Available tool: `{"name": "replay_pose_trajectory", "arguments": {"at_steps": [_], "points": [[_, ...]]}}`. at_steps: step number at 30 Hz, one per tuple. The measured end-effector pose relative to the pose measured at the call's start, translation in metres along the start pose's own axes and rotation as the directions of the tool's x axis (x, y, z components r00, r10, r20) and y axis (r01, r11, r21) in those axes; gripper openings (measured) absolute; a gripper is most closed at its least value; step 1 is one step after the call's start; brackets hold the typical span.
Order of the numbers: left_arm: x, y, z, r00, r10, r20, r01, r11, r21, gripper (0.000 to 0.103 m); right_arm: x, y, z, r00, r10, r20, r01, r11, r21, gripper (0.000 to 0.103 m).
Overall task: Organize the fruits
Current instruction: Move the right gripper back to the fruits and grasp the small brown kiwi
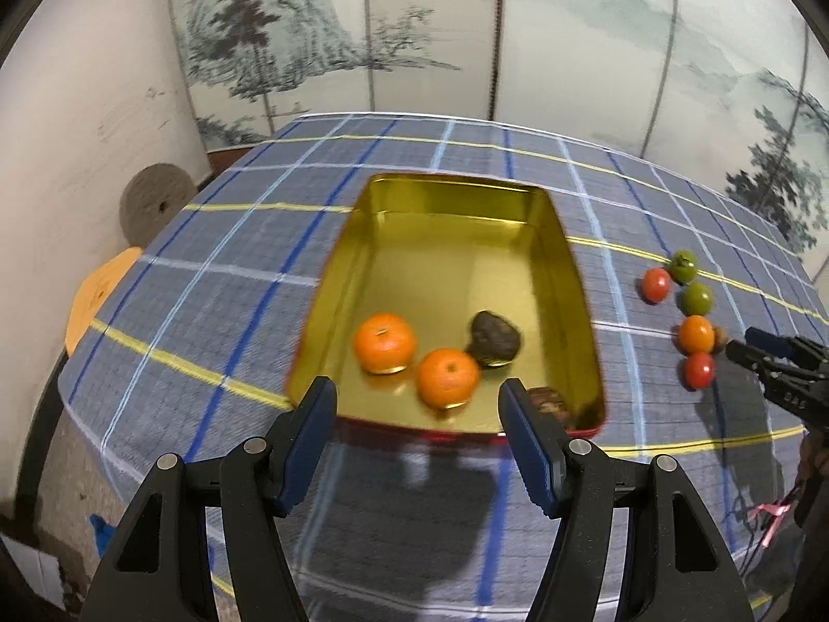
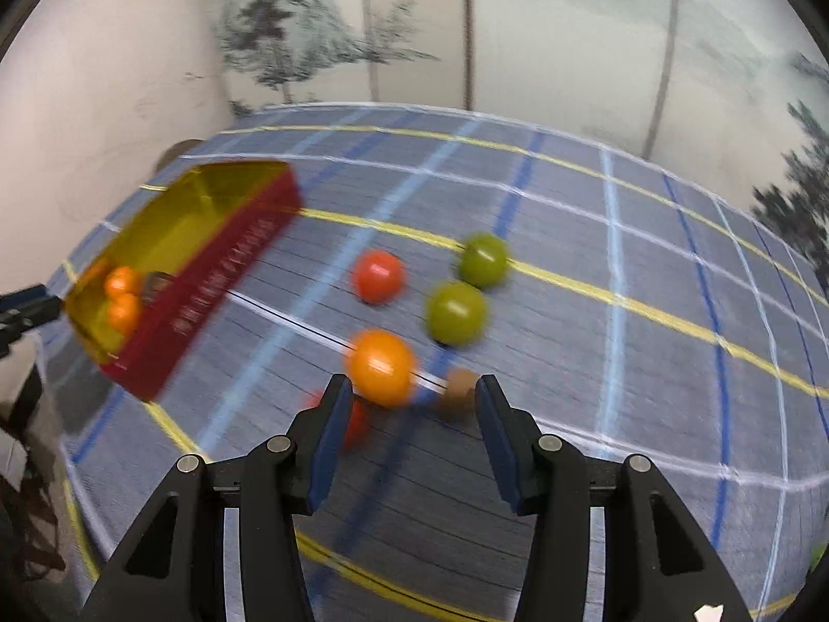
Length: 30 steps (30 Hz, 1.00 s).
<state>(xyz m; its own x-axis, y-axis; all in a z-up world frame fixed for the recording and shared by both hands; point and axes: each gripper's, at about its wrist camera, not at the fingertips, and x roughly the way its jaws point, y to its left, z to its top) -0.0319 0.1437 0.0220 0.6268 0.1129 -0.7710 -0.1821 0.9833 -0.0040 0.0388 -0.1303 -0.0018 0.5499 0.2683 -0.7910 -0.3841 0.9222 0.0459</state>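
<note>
Fruits on the desk (image 2: 647, 238): right gripper (image 2: 409, 404), jaws spread and empty, should straddle the orange tomato (image 2: 382, 367) just ahead before closing gently; left gripper (image 1: 417, 407) jaws also spread, empty, by the tin (image 1: 565, 280).

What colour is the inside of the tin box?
Shiny gold inside the tin box, red outside. The left wrist view shows it best.

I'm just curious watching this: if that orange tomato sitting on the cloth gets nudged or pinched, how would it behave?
The orange tomato looks round and glossy, so a nudge would probably roll it across the checked tablecloth. Its shiny skin may slip between the pads of the open right hand-held gripper. It is likely soft, so a hard squeeze could bruise it.
</note>
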Motion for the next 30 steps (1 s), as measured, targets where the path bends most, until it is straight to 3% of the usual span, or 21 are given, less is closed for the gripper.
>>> {"name": "replay_pose_trajectory", "arguments": {"at_steps": [7, 17, 21, 30], "points": [[0.004, -0.037, 0.007, 0.999, -0.047, -0.011, 0.048, 0.997, 0.066, 0.066, 0.014, -0.019, -0.016, 0.999, -0.021, -0.036, 0.022, 1.000, 0.015, 0.044], [0.009, -0.083, 0.012, 0.993, -0.115, -0.040, 0.120, 0.984, 0.128, 0.066, 0.035, -0.013, -0.007, 0.999, -0.026, -0.029, 0.025, 0.999, -0.024, 0.036], [0.010, -0.097, 0.012, 0.989, -0.136, -0.050, 0.142, 0.979, 0.146, 0.066, 0.037, -0.011, -0.005, 0.999, -0.031, -0.017, 0.030, 0.999, -0.041, 0.025], [0.018, -0.134, 0.006, 0.976, -0.197, -0.088, 0.210, 0.960, 0.185, 0.066, 0.031, -0.028, -0.012, 0.997, -0.071, -0.003, 0.071, 0.997, -0.026, 0.024]]}}
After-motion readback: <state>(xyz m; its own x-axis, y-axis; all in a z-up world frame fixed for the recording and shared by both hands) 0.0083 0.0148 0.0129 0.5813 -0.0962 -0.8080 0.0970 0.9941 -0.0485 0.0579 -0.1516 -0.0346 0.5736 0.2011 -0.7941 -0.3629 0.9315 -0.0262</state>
